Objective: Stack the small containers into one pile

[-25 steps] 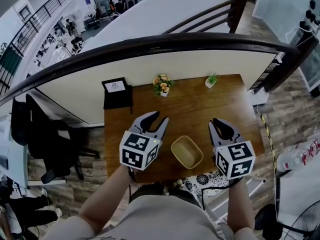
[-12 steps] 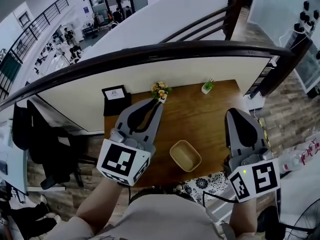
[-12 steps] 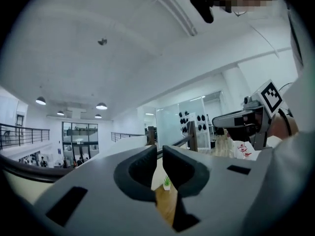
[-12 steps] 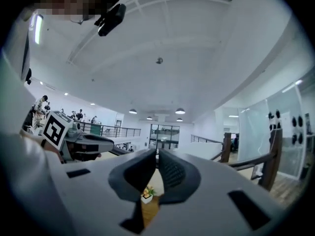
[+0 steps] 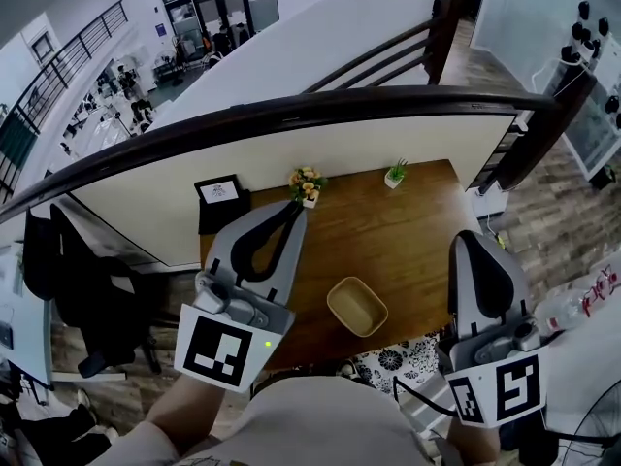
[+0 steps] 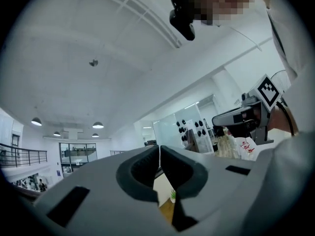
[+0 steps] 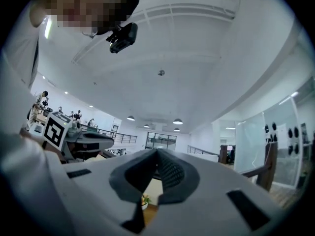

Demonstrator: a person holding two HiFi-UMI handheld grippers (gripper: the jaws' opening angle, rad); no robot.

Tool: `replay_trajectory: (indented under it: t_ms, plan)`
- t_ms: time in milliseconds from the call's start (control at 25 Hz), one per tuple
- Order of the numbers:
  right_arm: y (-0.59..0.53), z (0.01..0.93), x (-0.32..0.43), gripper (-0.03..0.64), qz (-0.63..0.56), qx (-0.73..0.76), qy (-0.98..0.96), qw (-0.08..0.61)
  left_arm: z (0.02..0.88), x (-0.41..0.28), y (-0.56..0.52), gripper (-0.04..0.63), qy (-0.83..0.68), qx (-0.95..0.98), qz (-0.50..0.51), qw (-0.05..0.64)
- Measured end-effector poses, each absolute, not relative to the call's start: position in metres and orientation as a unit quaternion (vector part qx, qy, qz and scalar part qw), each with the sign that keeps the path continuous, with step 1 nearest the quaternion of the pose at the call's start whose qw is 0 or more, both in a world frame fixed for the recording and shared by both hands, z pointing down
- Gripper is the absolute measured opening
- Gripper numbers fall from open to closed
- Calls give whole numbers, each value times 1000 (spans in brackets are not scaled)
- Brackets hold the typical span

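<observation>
A small tan container point(image 5: 357, 306) sits alone on the brown wooden table point(image 5: 408, 231), near its front edge. Both grippers are held high above the table, pointing level and away from me. My left gripper point(image 5: 296, 210) is left of the container and my right gripper point(image 5: 473, 237) is right of it. Neither touches the container. Both pairs of jaws have just been closing and now meet with nothing between them, as the left gripper point(image 6: 160, 151) and right gripper point(image 7: 157, 154) show in their own views.
At the table's far edge stand a small flower pot point(image 5: 308, 184), a little green plant point(image 5: 394, 174) and a black framed sign point(image 5: 220, 194). A curved dark railing point(image 5: 320, 105) runs beyond. A black chair point(image 5: 87, 280) is at the left.
Both grippers have risen towards my head and levelled out. Their jaws, open a second ago, have closed. The container has not moved.
</observation>
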State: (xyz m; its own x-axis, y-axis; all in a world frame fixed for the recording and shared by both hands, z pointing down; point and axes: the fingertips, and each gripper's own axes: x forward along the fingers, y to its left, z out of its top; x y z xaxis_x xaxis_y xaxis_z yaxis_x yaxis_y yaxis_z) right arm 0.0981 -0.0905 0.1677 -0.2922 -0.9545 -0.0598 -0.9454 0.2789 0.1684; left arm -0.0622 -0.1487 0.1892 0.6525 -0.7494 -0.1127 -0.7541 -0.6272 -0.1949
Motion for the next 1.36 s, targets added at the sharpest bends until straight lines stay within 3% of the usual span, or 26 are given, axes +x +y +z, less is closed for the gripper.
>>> replay_trajectory:
  t_ms: [480, 1360]
  plan:
    - [-83, 242, 91, 3, -6, 577, -813, 75, 239, -65, -135, 9, 412, -906, -32, 95]
    - [-82, 251, 97, 3, 5, 579, -812, 81, 247, -65, -135, 8, 418, -905, -35, 79]
